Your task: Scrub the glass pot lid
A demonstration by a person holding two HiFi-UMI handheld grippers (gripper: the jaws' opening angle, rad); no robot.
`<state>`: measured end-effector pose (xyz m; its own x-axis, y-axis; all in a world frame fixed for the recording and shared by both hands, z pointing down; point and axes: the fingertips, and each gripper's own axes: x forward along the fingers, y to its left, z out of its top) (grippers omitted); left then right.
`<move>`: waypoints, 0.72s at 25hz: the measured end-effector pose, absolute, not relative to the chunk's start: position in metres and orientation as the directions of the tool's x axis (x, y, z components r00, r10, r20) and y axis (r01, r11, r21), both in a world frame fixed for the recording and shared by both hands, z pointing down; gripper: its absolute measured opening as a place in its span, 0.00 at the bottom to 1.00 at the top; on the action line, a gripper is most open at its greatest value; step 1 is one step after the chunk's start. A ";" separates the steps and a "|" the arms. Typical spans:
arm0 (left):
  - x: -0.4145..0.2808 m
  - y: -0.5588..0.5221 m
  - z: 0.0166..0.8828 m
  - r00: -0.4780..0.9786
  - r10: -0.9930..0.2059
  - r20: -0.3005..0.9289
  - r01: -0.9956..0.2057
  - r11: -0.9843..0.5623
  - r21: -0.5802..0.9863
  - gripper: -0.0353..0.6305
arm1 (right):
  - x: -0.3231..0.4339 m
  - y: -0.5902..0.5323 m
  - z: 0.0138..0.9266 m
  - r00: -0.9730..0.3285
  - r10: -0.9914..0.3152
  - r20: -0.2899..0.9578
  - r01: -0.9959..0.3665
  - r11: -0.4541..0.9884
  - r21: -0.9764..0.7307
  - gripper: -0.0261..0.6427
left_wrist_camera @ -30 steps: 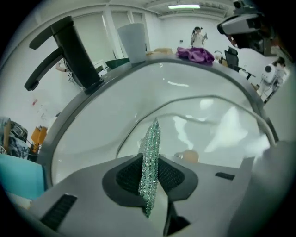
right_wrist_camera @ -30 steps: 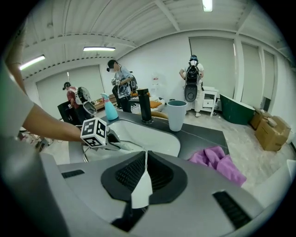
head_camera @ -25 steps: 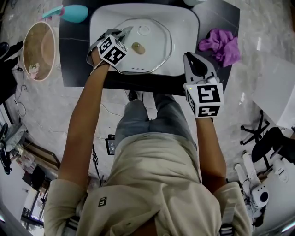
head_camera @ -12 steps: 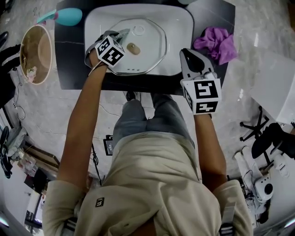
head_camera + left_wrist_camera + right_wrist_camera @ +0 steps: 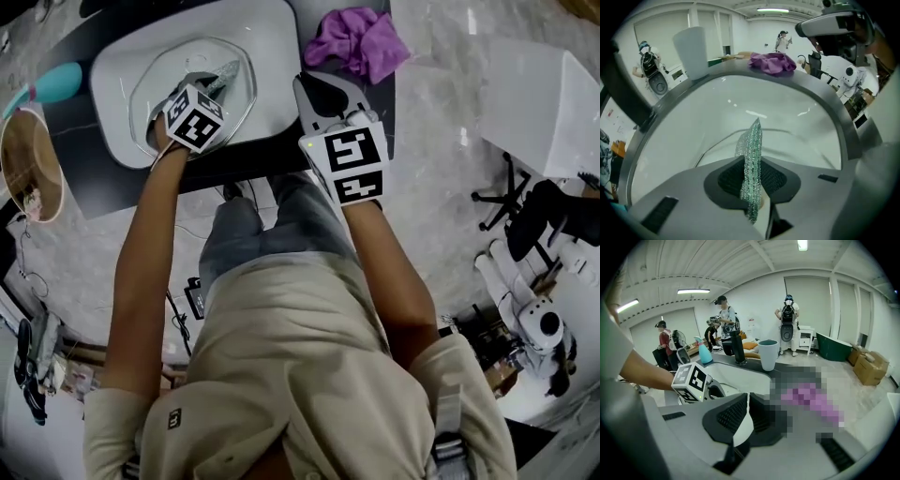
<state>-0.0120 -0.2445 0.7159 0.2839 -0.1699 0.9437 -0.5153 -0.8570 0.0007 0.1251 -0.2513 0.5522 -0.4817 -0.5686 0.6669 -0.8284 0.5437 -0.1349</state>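
The glass pot lid lies flat in the white sink basin; its curved rim shows in the left gripper view. My left gripper hovers over the lid's middle, shut on a green glittery scrub pad that sticks out past the jaws toward the lid. The lid's knob is hidden under that gripper. My right gripper hangs at the dark counter's front edge, right of the basin, its jaws shut with nothing in them.
A purple cloth lies on the counter right of the basin. A teal bottle and a round bowl are at the left. A white cup and black faucet stand behind the basin. Several people stand beyond.
The head view has swung, so the sink now sits at upper left. My left gripper has shifted over the lid's middle and covers the knob. The right gripper stays by the counter edge.
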 end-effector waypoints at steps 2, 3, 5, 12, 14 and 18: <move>0.015 -0.239 0.712 0.299 -0.143 0.943 -0.476 -0.879 0.017 0.18 | 0.134 -0.249 0.552 -0.473 -0.577 0.666 -0.837 0.530 -0.135 0.08; 0.024 -0.236 0.711 0.303 -0.128 0.944 -0.462 -0.886 0.028 0.18 | 0.139 -0.247 0.552 -0.467 -0.579 0.668 -0.841 0.523 -0.135 0.08; 0.035 -0.231 0.706 0.333 -0.103 0.937 -0.455 -0.888 0.064 0.18 | 0.149 -0.244 0.552 -0.455 -0.584 0.672 -0.850 0.510 -0.132 0.08; 0.042 -0.224 0.698 0.365 -0.071 0.928 -0.432 -0.896 0.101 0.18 | 0.155 -0.245 0.555 -0.437 -0.592 0.677 -0.857 0.501 -0.116 0.08; 0.042 -0.224 0.698 0.368 -0.073 0.927 -0.434 -0.895 0.102 0.18 | 0.151 -0.247 0.556 -0.440 -0.589 0.678 -0.855 0.505 -0.117 0.08; 0.040 -0.223 0.697 0.378 -0.073 0.923 -0.434 -0.895 0.107 0.18 | 0.141 -0.248 0.556 -0.451 -0.580 0.679 -0.846 0.520 -0.118 0.08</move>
